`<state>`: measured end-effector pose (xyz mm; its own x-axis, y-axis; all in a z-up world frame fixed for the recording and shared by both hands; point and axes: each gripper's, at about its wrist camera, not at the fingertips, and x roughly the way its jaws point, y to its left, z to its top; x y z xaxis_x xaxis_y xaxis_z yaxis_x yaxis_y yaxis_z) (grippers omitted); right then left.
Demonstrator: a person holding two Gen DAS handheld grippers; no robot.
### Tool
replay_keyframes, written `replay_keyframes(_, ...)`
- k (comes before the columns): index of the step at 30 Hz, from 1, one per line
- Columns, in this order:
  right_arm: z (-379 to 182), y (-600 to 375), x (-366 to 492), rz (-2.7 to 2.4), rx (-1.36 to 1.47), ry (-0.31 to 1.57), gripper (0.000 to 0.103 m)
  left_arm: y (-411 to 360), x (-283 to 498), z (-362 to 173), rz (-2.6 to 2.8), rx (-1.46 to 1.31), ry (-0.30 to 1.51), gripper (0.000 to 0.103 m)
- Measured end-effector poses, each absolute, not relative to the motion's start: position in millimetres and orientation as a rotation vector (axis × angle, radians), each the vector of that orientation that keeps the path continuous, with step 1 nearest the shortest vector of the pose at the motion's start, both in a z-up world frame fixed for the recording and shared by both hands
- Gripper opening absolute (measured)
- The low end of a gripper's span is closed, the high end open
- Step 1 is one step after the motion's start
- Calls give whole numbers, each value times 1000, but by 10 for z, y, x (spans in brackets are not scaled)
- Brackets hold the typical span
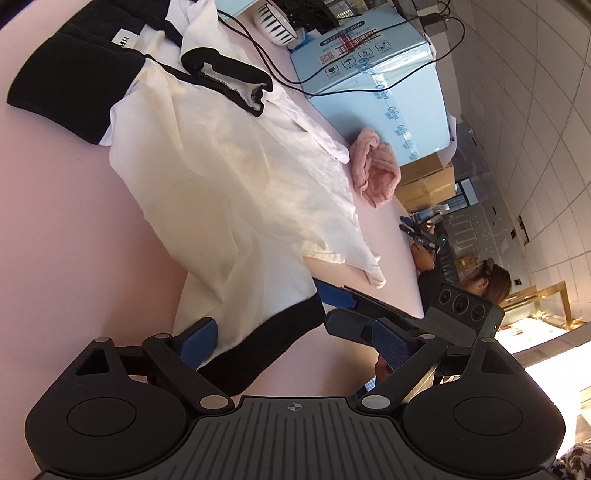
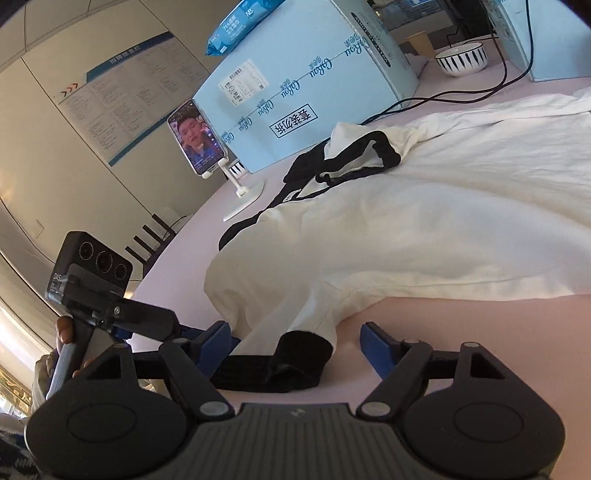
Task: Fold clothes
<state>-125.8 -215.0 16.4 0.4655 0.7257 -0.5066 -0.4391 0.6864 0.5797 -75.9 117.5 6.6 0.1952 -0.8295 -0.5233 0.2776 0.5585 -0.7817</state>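
The soft, limp white shirt (image 1: 236, 177) is best pinched at its black cuff (image 2: 295, 365), both hand-held grippers being spread wide.

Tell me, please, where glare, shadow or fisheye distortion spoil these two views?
Left wrist view: blown-out glare at the lower right edge, ceiling tiles bent by the fisheye, soft shadow folds across the white shirt. Right wrist view: overexposed window strip at the left edge, wall poster curved.

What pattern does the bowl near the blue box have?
White bowl with black pointed stripes, clearest in the left wrist view.
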Motion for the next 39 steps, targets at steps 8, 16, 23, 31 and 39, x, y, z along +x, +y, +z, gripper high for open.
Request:
replay_keyframes(8,80,-2346,-1211,771,522,829,78,1454,-826,201,-576,-487,1094,97)
replay_keyframes(16,98,-2188,-1176,795,488,819,96,1125,-798,146,-575,-372,944,103)
replay_keyframes(23,87,-2016,-1184,743,375,787,43,1112,-762,130,-615,-443,904,102)
replay_keyframes(31,45,-2146,-1220,767,410,843,12,1152,-820,-45,-726,-554,1041,3)
replay_keyframes(39,112,-2246,-1361,867,457,862,11,1346,-1157,110,-760,-626,994,2)
